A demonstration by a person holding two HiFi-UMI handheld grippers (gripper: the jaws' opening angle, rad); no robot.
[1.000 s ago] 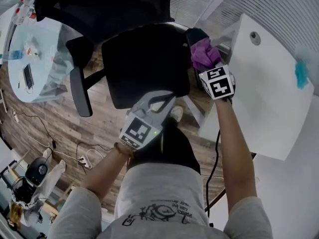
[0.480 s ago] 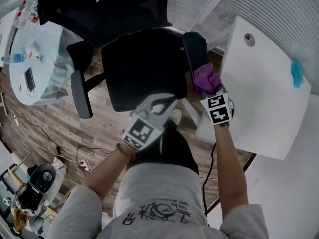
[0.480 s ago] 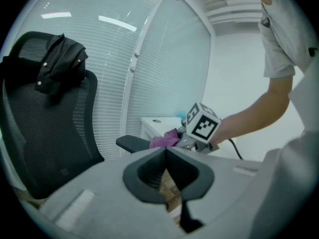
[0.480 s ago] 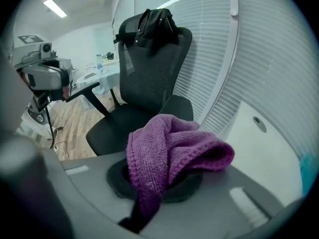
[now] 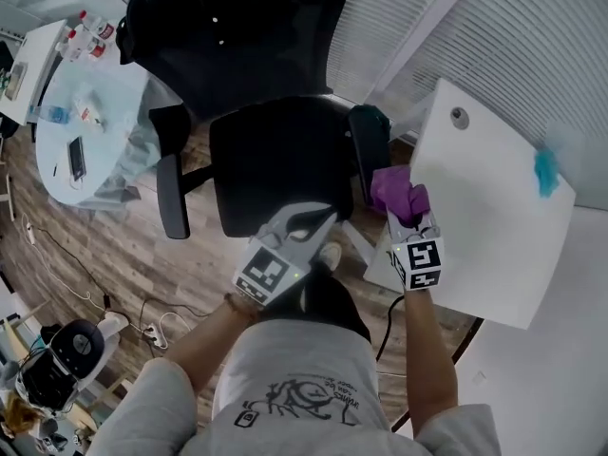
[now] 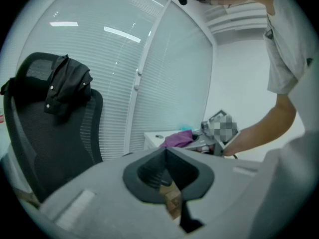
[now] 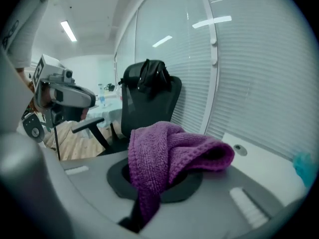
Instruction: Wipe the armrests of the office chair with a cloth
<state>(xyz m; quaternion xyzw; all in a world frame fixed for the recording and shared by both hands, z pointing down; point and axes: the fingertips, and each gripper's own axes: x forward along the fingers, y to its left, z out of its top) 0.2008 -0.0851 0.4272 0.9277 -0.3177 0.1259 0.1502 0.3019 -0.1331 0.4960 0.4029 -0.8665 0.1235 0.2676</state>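
Holding the purple cloth [image 5: 397, 191] bunched in your right gripper [image 5: 408, 221], you have the jaws pinched tight on one fold, so the rest bulges past the tips as a soft pad; that grip suits wiping, I judge, since fabric and not plastic would meet the chair. The cloth sits just beside the near end of the right-hand armrest [image 5: 369, 155], between it and the white desk [image 5: 494, 245]; whether it brushes the pad's end you cannot tell from above, though the right gripper view shows it raised in open air.

Your left gripper [image 5: 315, 218] hangs over the front edge of the seat [image 5: 275, 160], its jaws brought fully together with nothing between them; it looks parked there to stay out of the wiping hand's way, and it could steady the office chair [image 5: 249, 65] if it swivels.

Counted: one office chair with two armrests, the right-hand one next to the cloth and the left-hand armrest [image 5: 171, 198] well apart from both grippers; one cloth; two grippers; one dark garment [image 7: 149, 73] draped over the backrest; one white desk with a single teal item [image 5: 546, 171] near its far edge; one round table [image 5: 90, 126] off to your left, carrying small clutter too fine to count.

By my reading, the left-hand armrest has yet to be reached.
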